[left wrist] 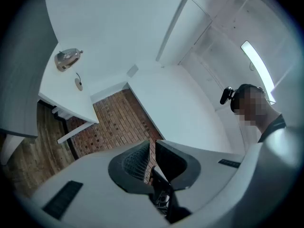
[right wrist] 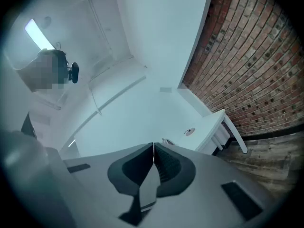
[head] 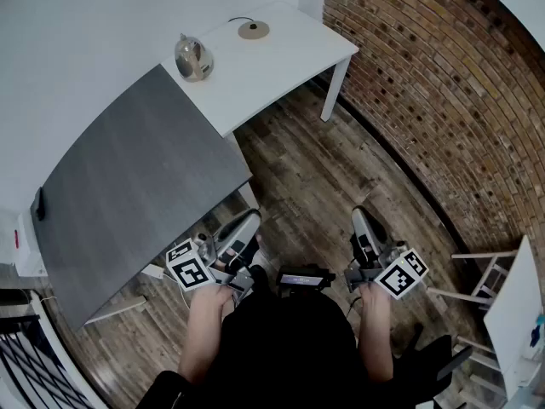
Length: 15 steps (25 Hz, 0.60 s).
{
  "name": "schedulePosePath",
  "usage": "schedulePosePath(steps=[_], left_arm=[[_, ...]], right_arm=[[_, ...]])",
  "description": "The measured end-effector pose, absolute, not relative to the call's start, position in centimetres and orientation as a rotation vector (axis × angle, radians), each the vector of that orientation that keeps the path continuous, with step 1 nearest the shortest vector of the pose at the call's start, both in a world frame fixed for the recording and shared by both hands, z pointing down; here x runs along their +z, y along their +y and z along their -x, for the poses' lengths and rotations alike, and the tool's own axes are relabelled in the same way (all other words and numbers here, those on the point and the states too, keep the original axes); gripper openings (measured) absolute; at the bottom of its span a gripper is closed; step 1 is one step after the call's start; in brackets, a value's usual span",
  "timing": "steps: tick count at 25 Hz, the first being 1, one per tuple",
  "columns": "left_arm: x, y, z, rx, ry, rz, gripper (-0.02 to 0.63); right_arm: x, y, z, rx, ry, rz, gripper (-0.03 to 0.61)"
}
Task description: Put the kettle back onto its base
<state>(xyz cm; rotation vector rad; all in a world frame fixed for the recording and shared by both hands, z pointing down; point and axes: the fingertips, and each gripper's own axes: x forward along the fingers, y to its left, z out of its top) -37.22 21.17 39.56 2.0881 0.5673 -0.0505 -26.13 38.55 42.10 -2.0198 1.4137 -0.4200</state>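
A shiny metal kettle (head: 193,58) stands on the white table (head: 281,66) at the far end, apart from its round base (head: 253,30), which lies further back with its cord. The left gripper view shows the kettle (left wrist: 68,58) and the base (left wrist: 78,83) small and distant. My left gripper (head: 247,221) hangs over the wooden floor close to the person's body, its jaws parted by a narrow slit (left wrist: 152,146) with nothing between them. My right gripper (head: 362,217) is held level beside it, shut and empty (right wrist: 153,148). Its own view shows the base (right wrist: 189,131) far off.
A long grey table (head: 128,203) runs along the left, joined to the white table, with a small black item (head: 39,203) at its edge. A brick wall (head: 426,83) curves along the right. A white wooden frame (head: 490,271) stands at the right edge.
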Motion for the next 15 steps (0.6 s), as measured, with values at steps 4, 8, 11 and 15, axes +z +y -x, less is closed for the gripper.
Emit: schedulePosePath(steps=[4, 8, 11, 15], left_arm=[[39.7, 22.9, 35.8, -0.037, 0.587, -2.089, 0.048], [39.8, 24.5, 34.5, -0.003, 0.614, -2.093, 0.048], [39.7, 25.5, 33.9, 0.014, 0.636, -2.098, 0.048], [39.7, 26.5, 33.5, 0.029, 0.641, -2.103, 0.048]], right_arm=[[42.5, 39.9, 25.0, -0.417, 1.408, 2.016, 0.018], [42.5, 40.9, 24.3, -0.413, 1.401, 2.009, 0.018], [42.4, 41.7, 24.0, -0.398, 1.392, 2.009, 0.018], [42.7, 43.0, 23.5, -0.39, 1.369, 2.009, 0.018]])
